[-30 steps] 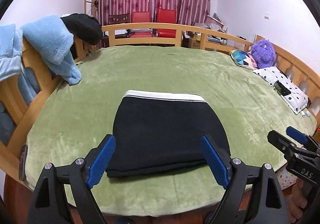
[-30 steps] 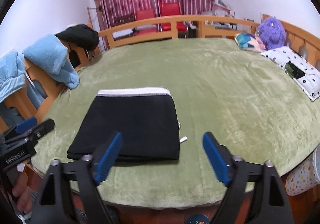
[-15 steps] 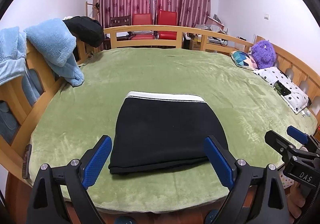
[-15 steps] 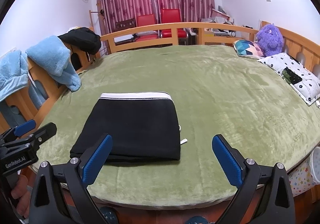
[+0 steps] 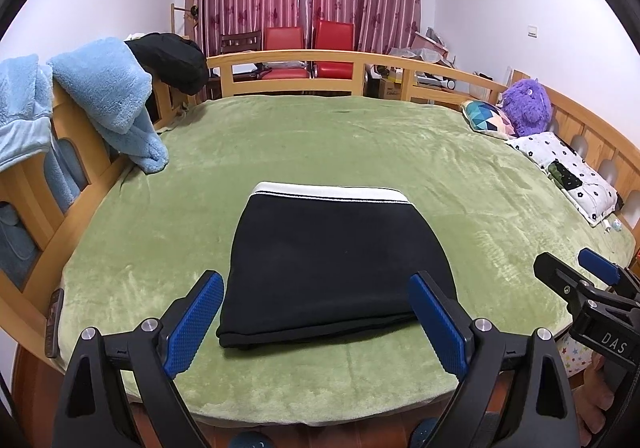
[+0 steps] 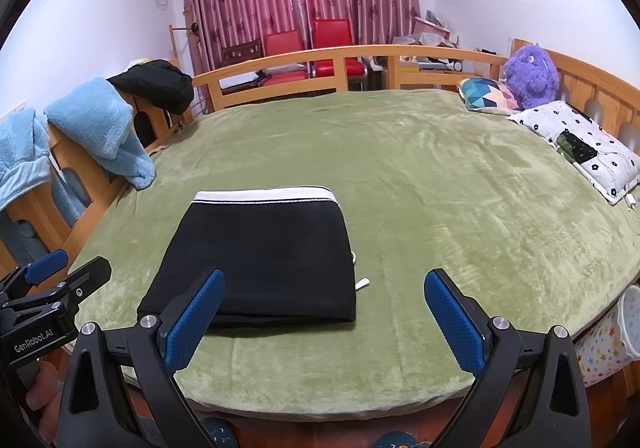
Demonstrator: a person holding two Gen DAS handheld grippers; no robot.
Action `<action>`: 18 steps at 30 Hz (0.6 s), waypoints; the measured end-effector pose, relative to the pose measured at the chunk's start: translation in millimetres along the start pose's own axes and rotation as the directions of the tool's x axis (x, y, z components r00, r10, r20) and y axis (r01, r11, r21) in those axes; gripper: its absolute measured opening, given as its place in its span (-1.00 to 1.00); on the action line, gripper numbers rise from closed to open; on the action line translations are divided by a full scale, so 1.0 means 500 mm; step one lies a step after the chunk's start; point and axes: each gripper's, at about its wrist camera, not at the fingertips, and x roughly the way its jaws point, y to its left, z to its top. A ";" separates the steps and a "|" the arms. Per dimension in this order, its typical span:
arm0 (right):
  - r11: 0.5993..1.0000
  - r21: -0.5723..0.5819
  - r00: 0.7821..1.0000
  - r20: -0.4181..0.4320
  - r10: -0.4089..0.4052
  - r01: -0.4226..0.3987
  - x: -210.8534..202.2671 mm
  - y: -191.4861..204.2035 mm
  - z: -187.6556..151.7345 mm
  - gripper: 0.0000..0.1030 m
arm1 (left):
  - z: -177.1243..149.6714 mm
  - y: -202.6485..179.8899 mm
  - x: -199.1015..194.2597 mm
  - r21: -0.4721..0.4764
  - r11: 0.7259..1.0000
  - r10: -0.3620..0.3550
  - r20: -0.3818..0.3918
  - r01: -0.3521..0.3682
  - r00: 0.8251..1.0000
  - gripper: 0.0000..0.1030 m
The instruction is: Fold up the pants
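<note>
Pants (image 5: 336, 260) folded flat near bed (image 5: 360, 135) edge; soft, light, floppy; best pinched at near fold corners; left gripper (image 5: 316, 322), right gripper (image 6: 324, 318) both wide, empty

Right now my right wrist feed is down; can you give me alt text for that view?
Folded black pants with a white waistband lie flat on the green blanket, a white drawstring tip poking out beside them. The right tool hangs open above the near edge, holding nothing; the left tool shows at far left.
</note>
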 end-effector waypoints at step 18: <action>1.000 -0.002 1.000 0.004 -0.003 0.003 -0.004 -0.002 0.002 0.92 | -0.001 0.001 0.001 -0.002 1.000 0.001 0.000 -0.001 1.000 0.82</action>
